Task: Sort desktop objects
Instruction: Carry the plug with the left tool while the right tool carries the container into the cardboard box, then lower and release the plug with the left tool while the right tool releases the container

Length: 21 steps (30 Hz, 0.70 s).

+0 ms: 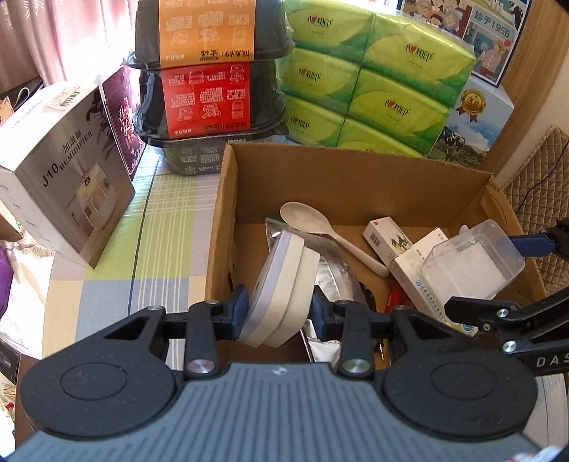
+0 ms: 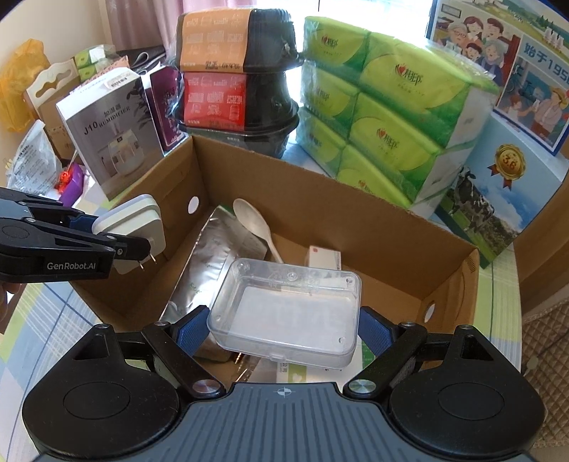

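Left gripper (image 1: 277,316) clamps the white charger (image 1: 281,284) by its flat sides, over the carton's (image 1: 355,177) 9 o'clock wall; it seems stiff, smooth, light. Right gripper (image 2: 284,328) squeezes the clear case (image 2: 288,305) at 3 o'clock; thin plastic, probably slippery.

You're working over a surface (image 1: 149,227) covered with a checked cloth in pale green, blue and yellow. Behind it, pink curtains (image 1: 71,32) glow with daylight. Right of the surface stand a wood-grain panel (image 1: 540,71) and quilted beige padding (image 1: 540,199).
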Available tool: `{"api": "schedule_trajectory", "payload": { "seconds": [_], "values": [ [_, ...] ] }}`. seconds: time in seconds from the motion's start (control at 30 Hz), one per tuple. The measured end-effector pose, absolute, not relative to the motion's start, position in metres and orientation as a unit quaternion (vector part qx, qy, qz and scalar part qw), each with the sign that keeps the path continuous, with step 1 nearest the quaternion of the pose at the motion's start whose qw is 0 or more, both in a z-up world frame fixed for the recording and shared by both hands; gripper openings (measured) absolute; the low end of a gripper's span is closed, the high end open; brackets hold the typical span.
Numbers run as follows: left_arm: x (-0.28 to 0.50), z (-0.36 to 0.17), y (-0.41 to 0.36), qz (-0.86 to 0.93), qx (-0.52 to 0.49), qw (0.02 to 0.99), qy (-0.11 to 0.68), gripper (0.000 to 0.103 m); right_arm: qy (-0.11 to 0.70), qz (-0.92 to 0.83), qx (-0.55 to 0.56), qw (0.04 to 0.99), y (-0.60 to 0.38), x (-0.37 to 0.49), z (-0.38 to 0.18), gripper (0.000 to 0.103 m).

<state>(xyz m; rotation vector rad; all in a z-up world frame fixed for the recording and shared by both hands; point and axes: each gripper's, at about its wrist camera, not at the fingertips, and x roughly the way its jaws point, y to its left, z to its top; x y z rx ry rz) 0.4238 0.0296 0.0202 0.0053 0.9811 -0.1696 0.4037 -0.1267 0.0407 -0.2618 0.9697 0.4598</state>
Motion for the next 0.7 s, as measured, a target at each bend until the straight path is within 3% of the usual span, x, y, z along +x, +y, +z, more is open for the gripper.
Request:
{"api": "schedule_trajectory", "payload": {
  "seconds": [0.27,0.33,0.7],
  "values": [
    [0.4299,0.0137,0.0298,-0.084,0.004,0.879,0.47,0.032,0.464,0.216,-0.125,0.85,-0.1274,0.4075,0.033,0.086],
    [0.4306,0.0149,0.0293,-0.08,0.006,0.88,0.467,0.046,0.463,0.215,-0.124,0.851,-0.1278,0.4079,0.0334,0.086],
    [0.4254,0.0169,0.0314,-0.081,0.011,0.881,0.467,0.046,0.463,0.221,-0.118,0.85,-0.1247,0.4062,0.0349,0.086]
  ]
}}
